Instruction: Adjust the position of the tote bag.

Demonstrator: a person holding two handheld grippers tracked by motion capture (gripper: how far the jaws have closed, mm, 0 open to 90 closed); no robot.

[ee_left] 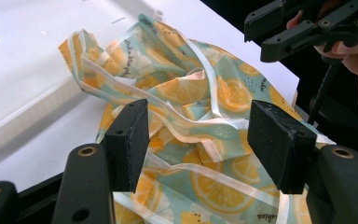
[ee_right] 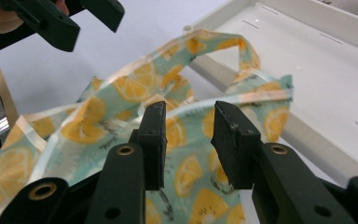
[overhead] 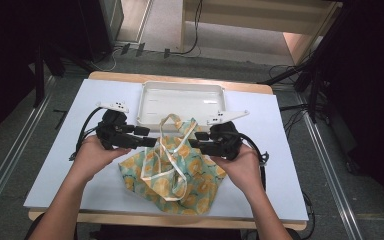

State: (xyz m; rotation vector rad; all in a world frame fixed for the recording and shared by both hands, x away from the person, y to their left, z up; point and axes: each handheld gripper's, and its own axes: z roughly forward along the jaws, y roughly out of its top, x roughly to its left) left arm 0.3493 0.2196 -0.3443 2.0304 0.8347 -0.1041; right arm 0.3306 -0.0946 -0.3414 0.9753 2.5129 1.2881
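While lemon-print bag point(overhead: 172, 167) lies beside it, tray point(overhead: 181, 91) holds nothing.

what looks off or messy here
The lemon-print bag lies crumpled on the table, handles tangled, its top edge draped over the rim of the white tray. Nothing looks spilled or torn.

Lemon-print cloth bag between two black jaws

The right gripper point(ee_right: 189, 140) rises from the bottom centre, its jaws parted with a gap, the lemon-print bag point(ee_right: 121, 98) behind and between them, not visibly pinched. A bag handle point(ee_right: 223, 44) loops up over the white tray point(ee_right: 317, 60) at upper right. The other gripper point(ee_right: 60, 21) shows at upper left.
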